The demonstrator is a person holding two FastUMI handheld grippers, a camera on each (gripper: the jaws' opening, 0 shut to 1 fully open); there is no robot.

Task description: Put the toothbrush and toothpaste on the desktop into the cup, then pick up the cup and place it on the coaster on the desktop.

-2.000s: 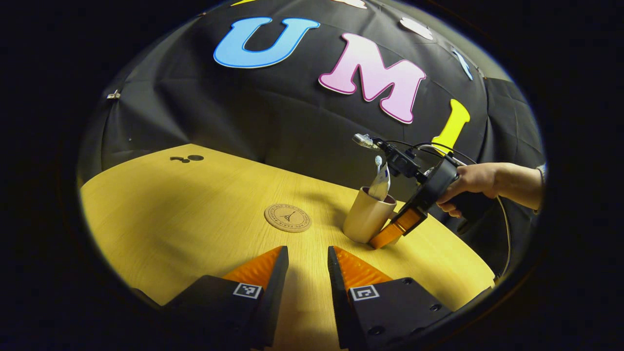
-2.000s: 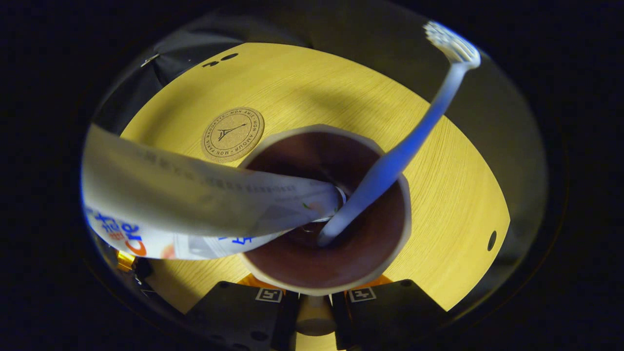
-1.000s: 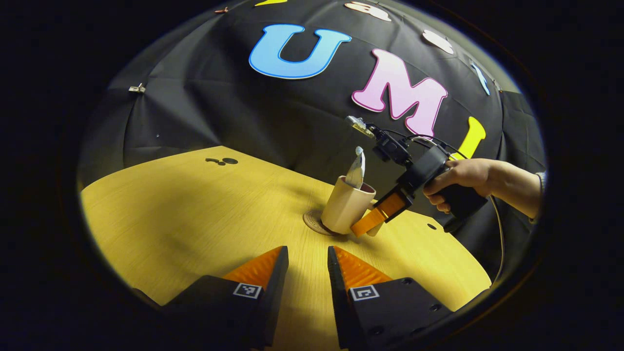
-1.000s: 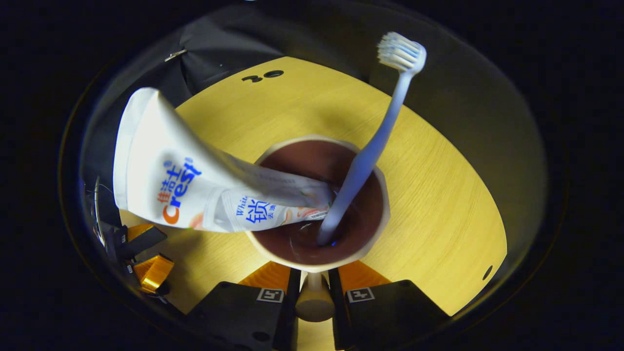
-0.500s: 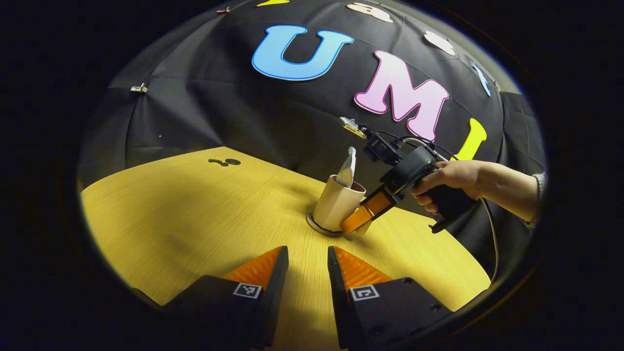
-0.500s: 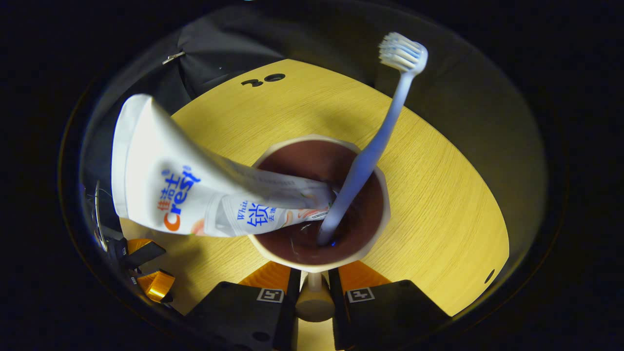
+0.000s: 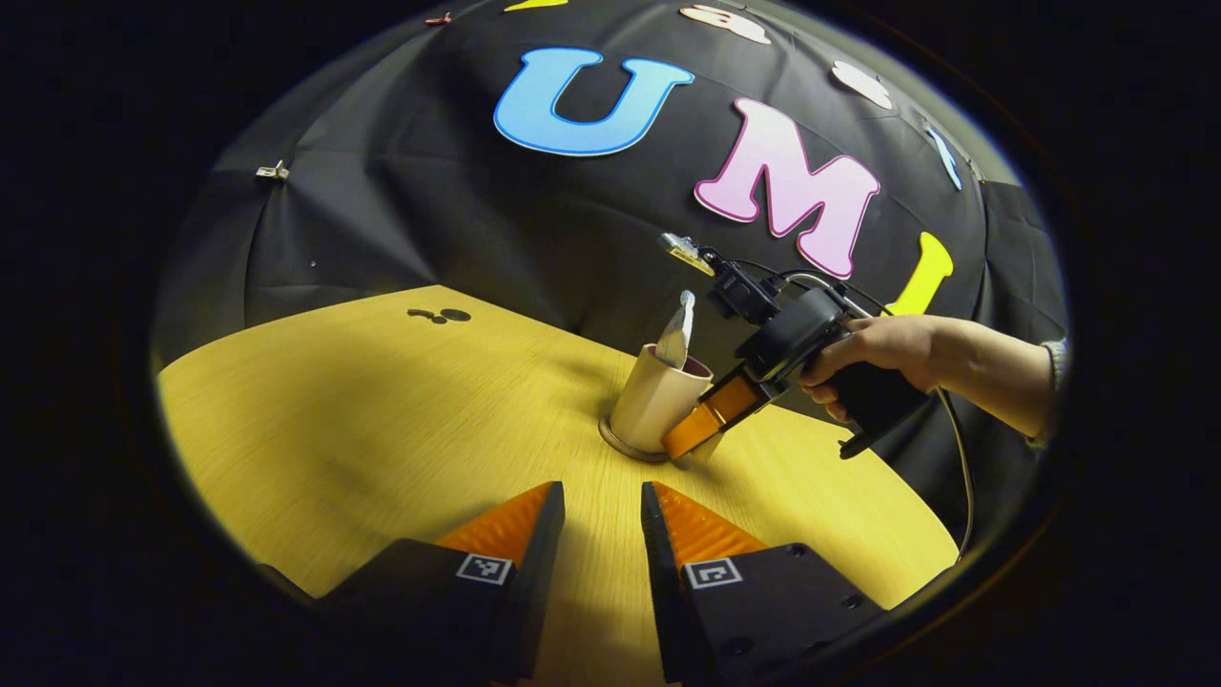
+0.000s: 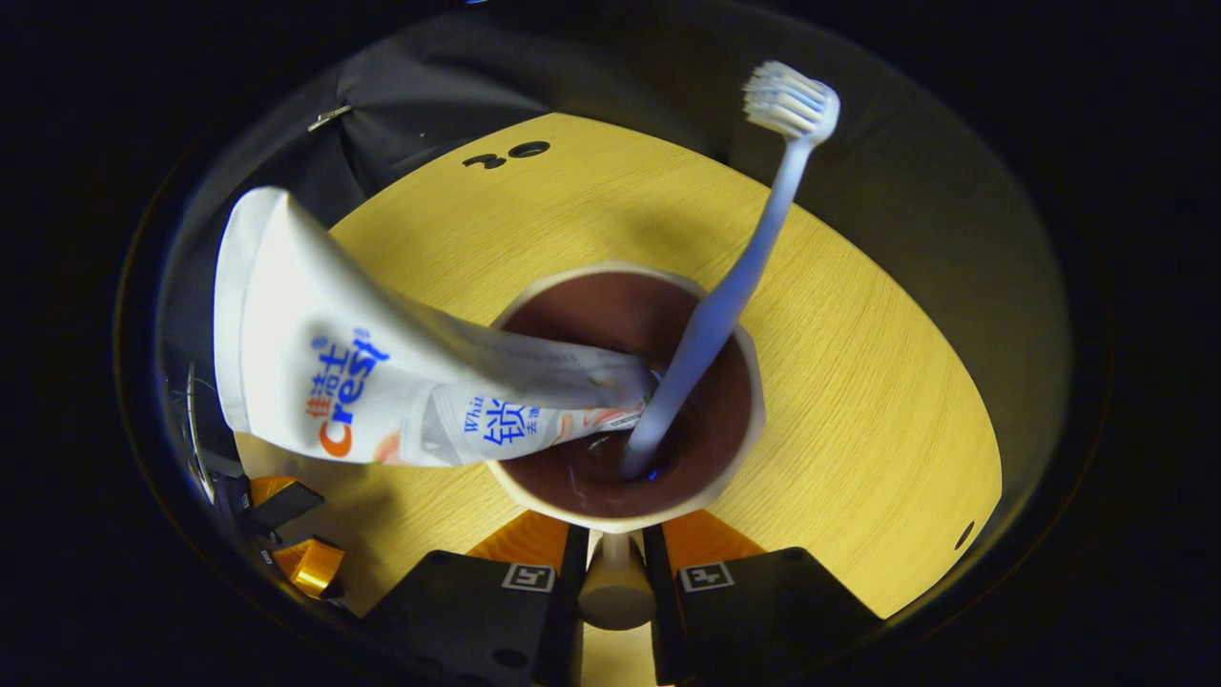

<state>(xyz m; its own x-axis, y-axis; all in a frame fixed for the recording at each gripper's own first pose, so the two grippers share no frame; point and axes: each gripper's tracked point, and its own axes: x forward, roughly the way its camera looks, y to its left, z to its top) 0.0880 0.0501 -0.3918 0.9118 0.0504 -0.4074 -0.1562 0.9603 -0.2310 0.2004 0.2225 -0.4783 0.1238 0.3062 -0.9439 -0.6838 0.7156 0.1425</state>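
A beige cup point(image 7: 656, 401) stands on the round cork coaster point(image 7: 622, 446) near the middle of the yellow table. My right gripper point(image 7: 704, 427), held by a hand point(image 7: 882, 348), is at the cup's right side. In the right gripper view I look down into the cup point(image 8: 739, 448), and my right gripper point(image 8: 615, 542) is shut on the cup's handle point(image 8: 615, 584). A white toothpaste tube point(image 8: 353, 367) leans out to the left and a pale blue toothbrush point(image 8: 754, 248) leans to the upper right. My left gripper point(image 7: 602, 523) hovers open over the near table, holding nothing.
Dark holes mark the table top at its far left point(image 7: 441, 316) and near its right edge point(image 8: 963, 534). My left gripper's orange fingers point(image 8: 303, 563) show at the lower left of the right gripper view. Black cloth backs the table's far edge.
The right gripper carried the cup leftward onto the coaster, which now lies under it. In the last half second it has barely shifted. The left gripper stays still.
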